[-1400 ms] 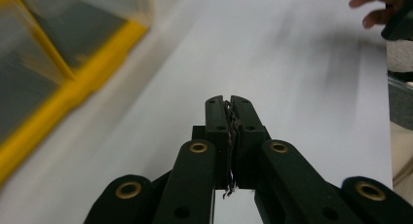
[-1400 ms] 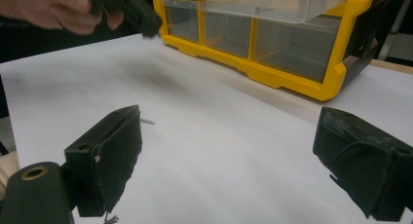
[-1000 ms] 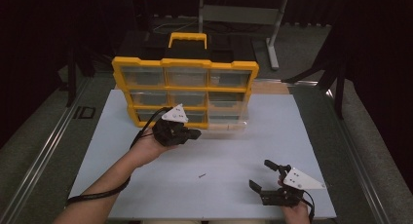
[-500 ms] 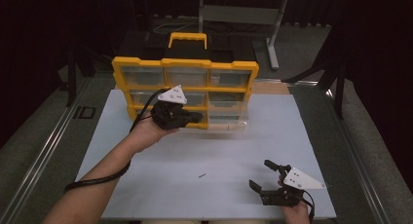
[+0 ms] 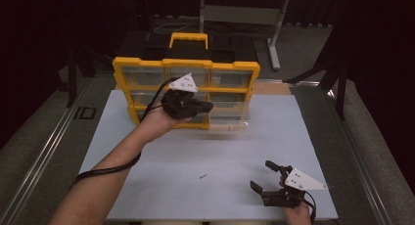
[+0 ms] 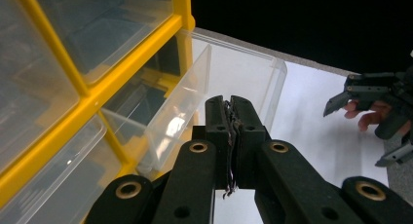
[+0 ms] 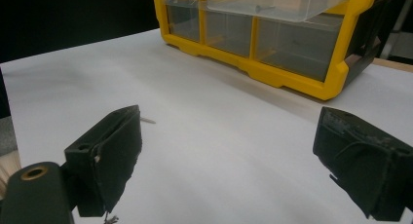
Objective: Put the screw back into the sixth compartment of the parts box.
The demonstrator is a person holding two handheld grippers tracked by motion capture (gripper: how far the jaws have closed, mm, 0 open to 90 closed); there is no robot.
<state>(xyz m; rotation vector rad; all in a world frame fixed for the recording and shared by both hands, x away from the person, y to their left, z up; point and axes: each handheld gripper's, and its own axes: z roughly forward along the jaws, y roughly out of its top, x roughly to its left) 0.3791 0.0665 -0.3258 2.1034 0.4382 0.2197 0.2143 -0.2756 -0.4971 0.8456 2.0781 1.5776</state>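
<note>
Drawer (image 6: 234, 83) just beyond left gripper (image 6: 229, 104)

light: bright on white table (image 5: 205, 151), surroundings dark | glare: clear drawer (image 6: 234, 78) beyond closed jaws | blur: near jaws soft

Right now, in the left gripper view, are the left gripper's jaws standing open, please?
No, the left gripper has its two black jaws pressed together with nothing between them, just in front of the pulled-out clear drawer.

Left hand-held gripper (image 5: 205, 106) jaws closed; right hand-held gripper (image 5: 266, 176) jaws spread
</note>
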